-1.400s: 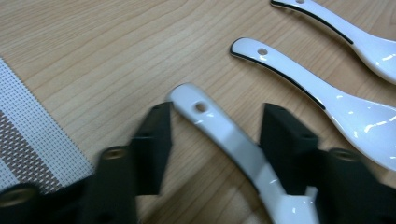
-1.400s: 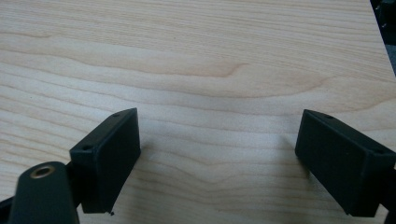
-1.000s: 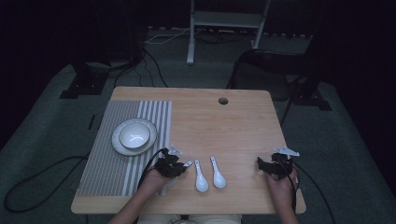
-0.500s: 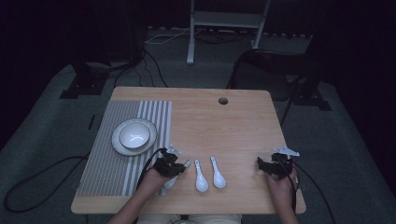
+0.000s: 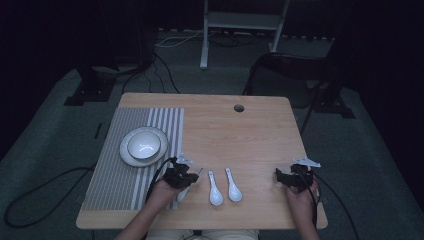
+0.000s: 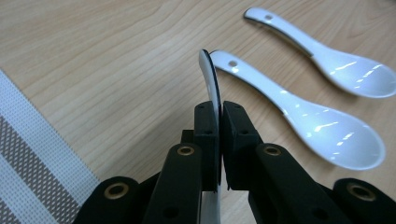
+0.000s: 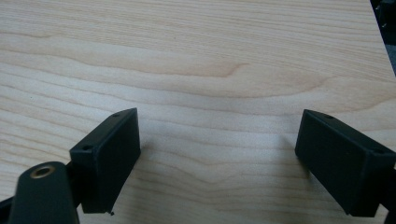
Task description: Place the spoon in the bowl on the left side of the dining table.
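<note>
A white ceramic soup spoon [image 6: 211, 88] sits clamped by its handle between the two black jaws of the left gripper [image 6: 219, 140]. In the left gripper view the spoon stands on edge, its thin dark-rimmed handle rising out from between the pads and curving forward above the wood, while its bowl end hangs below the jaws at the bottom of the picture. The jaws have just closed onto it and now press on both sides of the handle.

Just beyond the held spoon's tip lies a second soup spoon [image 6: 303, 116], flat on the table with its bowl facing up and a small hole near the end of its handle. A third soup spoon [image 6: 327, 56] lies a little farther off, roughly parallel to the second.

In the high view the left gripper [image 5: 182, 176] is near the front edge of the wooden table [image 5: 260, 135], beside the right edge of a striped grey placemat [image 5: 115, 175]. On the mat a small white bowl [image 5: 143, 145] rests on a white plate [image 5: 127, 157]. The two loose spoons lie side by side to the right of the left gripper.

Well apart, near the table's front right corner, the right gripper [image 5: 287, 177] rests in the person's hand; in the right gripper view its jaws [image 7: 219, 158] stand wide apart over bare wood, gripping nothing.
</note>
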